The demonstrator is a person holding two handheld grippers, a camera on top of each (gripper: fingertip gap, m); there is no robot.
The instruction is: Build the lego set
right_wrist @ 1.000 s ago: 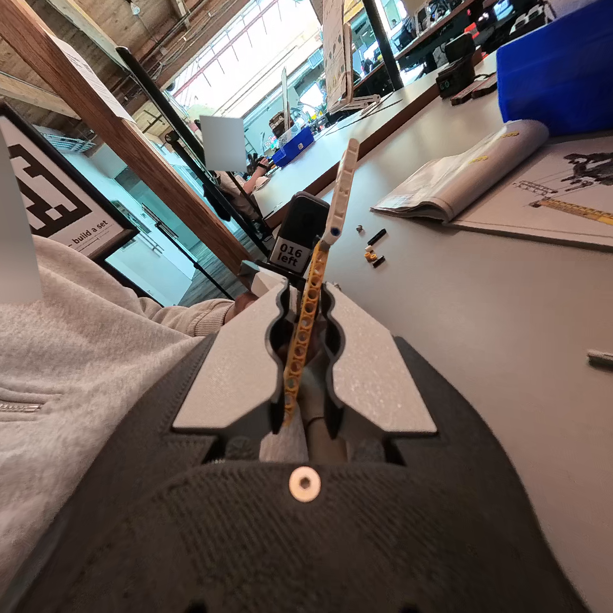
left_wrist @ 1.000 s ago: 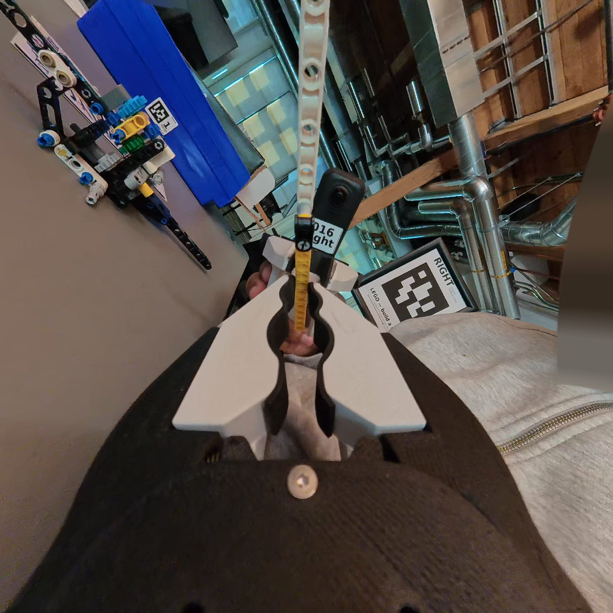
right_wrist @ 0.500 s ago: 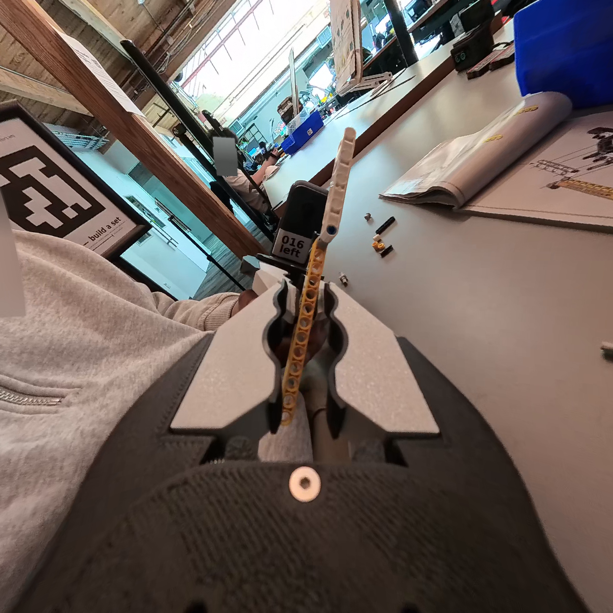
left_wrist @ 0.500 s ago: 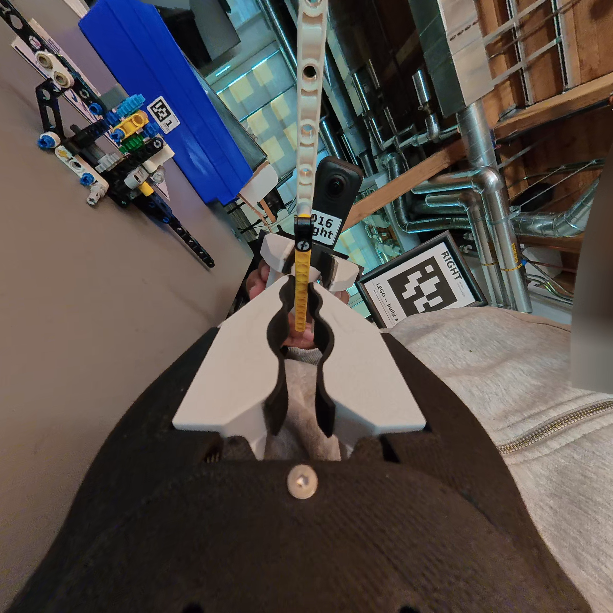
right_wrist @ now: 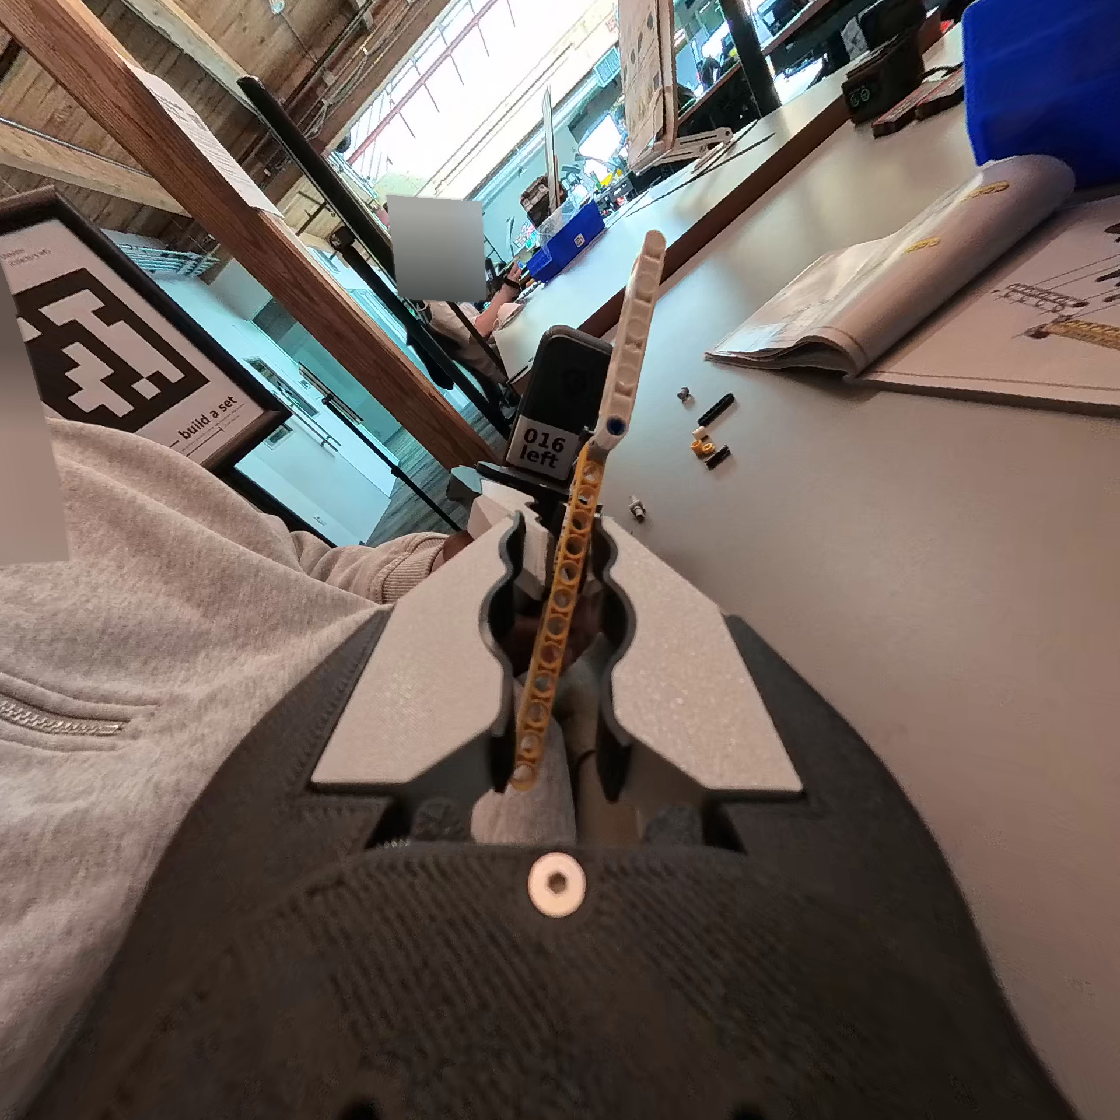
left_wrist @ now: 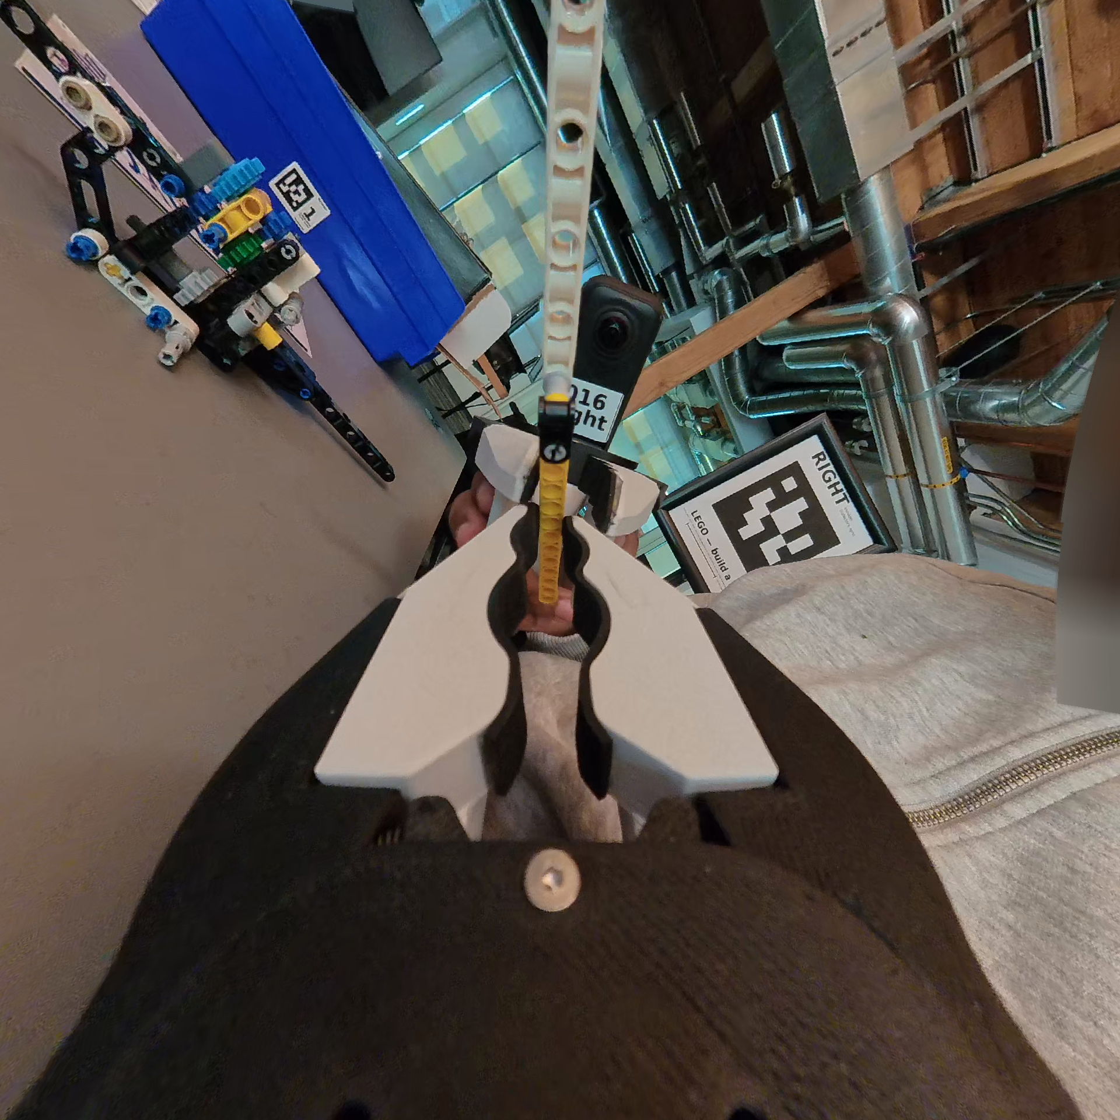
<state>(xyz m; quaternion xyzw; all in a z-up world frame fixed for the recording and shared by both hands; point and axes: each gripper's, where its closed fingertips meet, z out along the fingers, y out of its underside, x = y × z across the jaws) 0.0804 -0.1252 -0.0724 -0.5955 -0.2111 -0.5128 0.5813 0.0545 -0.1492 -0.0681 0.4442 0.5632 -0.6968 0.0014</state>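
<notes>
A long yellow beam (left_wrist: 551, 533) is joined at its far end to a long white beam (left_wrist: 566, 200) that sticks up and away. My left gripper (left_wrist: 550, 521) is shut on the yellow beam, seen edge-on between its tips. In the right wrist view the yellow beam (right_wrist: 560, 606) lies slanted along the gap of my right gripper (right_wrist: 560, 527), which is shut on it. A blue pin (right_wrist: 615, 425) links it to the white beam (right_wrist: 633, 339). The two grippers face each other, held above the table in front of the person's chest.
A partly built model (left_wrist: 200, 266) stands on the grey table (left_wrist: 151, 545) beside a blue bin (left_wrist: 327, 182). An open instruction booklet (right_wrist: 879, 303) and a few small loose pieces (right_wrist: 709, 436) lie on the table. A grey sweater (left_wrist: 909, 727) fills the near side. Less than 4 cm separates the two grippers' tips.
Both grippers have drifted slightly together with the joined beams. The hold on the yellow beam looks the same.
</notes>
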